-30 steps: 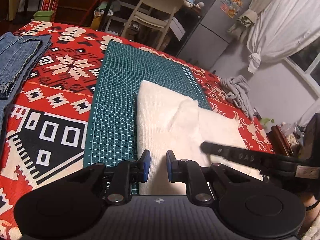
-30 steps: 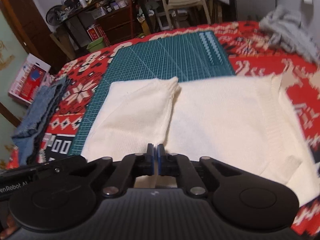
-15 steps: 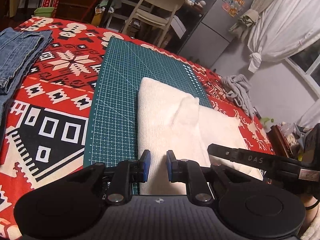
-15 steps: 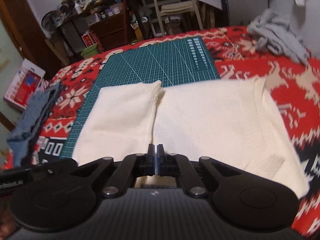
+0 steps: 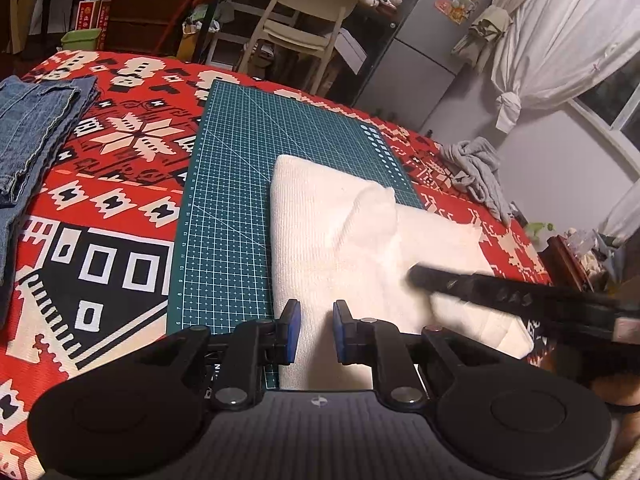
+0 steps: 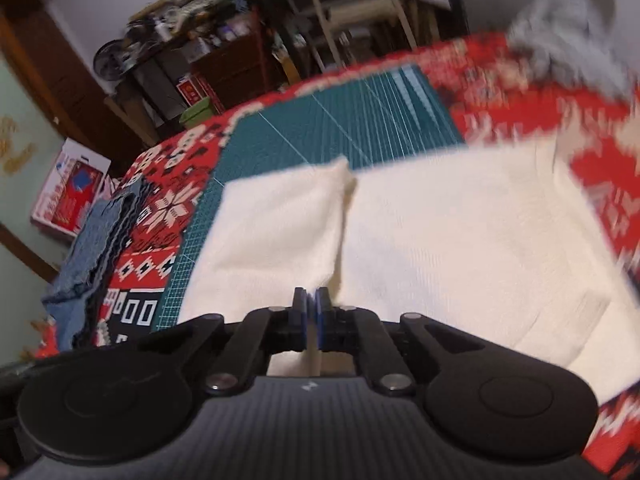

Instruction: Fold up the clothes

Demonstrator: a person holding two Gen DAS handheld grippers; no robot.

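Little has shifted since a second ago: only the right view has blurred. Cream sweater (image 5: pixel 332 236) lies flat, one sleeve folded inward, half on the green mat (image 5: pixel 240 184), half on the red cloth (image 5: pixel 120 184). Left gripper (image 5: pixel 316 330) hangs slightly parted, empty; right gripper (image 6: pixel 311 308) is clenched above the hem.

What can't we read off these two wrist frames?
- Right wrist view: motion blur hides whether the right gripper pinches the white sweater.
- Left wrist view: sweater's near hem hidden behind the left gripper.
- Grey garment: crumpled; type unreadable.
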